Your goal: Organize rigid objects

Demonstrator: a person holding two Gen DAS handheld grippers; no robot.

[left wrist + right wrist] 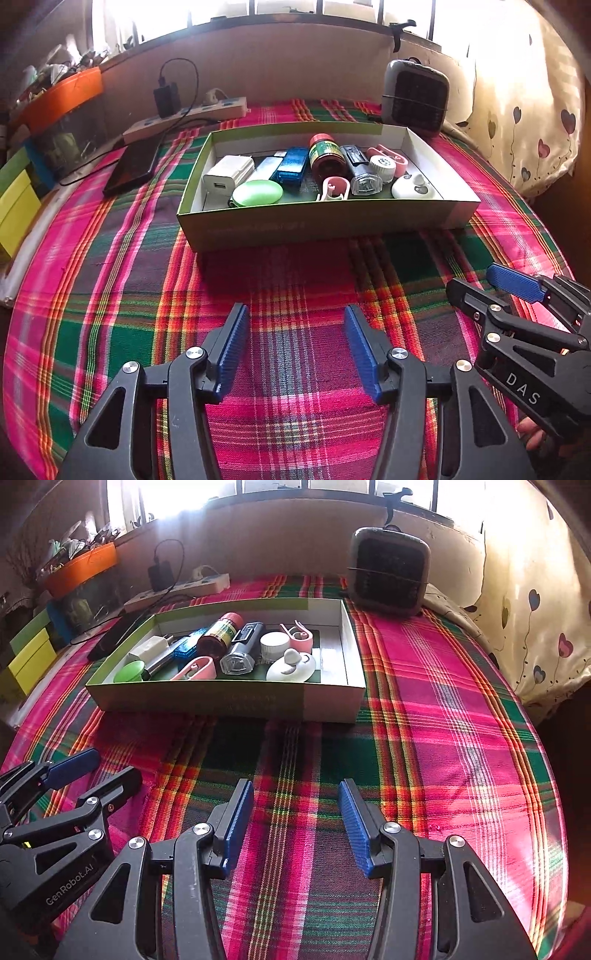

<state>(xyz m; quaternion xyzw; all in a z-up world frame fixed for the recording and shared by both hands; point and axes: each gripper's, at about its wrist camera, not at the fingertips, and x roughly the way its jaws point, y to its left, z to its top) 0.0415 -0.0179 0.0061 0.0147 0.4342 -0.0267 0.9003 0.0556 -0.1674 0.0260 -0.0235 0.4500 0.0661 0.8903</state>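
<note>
Both grippers hover over the plaid cloth (pixel 110 280) that covers the surface, and neither carries anything; the left gripper (pixel 295 325) has its blue-padded fingers (pixel 234 343) standing well apart with only cloth between them; the right gripper (pixel 295 799) shows the same, fingers (pixel 352 823) apart and empty; each gripper also pokes into the edge of the other's view, side by side, near but not touching.

Ahead of them sits the shallow cardboard box (pixel 321 225), green outside and white inside, and the small rigid objects all lie in it; a white charger plug (pixel 225 173) at the left end, a round green case (pixel 258 192) in front of it, a blue rectangular piece (pixel 291 164) next along; then a brown bottle (pixel 325 157) with a red cap lying on its side, a dark torch (pixel 360 171) beside it with its clear lens toward the cameras, a white ribbed cap (pixel 380 166), a pink clip (pixel 388 157) behind that, another pink clip (pixel 334 188) at the front wall, and a white round gadget (pixel 412 188) toward the right end; the right end of the box (pixel 332 653) is bare floor.

Behind the box stands a small grey heater (pixel 415 98); to the left lie a dark phone (pixel 131 166) and a white power strip (pixel 192 114) with a black adapter plugged in; an orange tray (pixel 62 96) sits at far left by the window.
</note>
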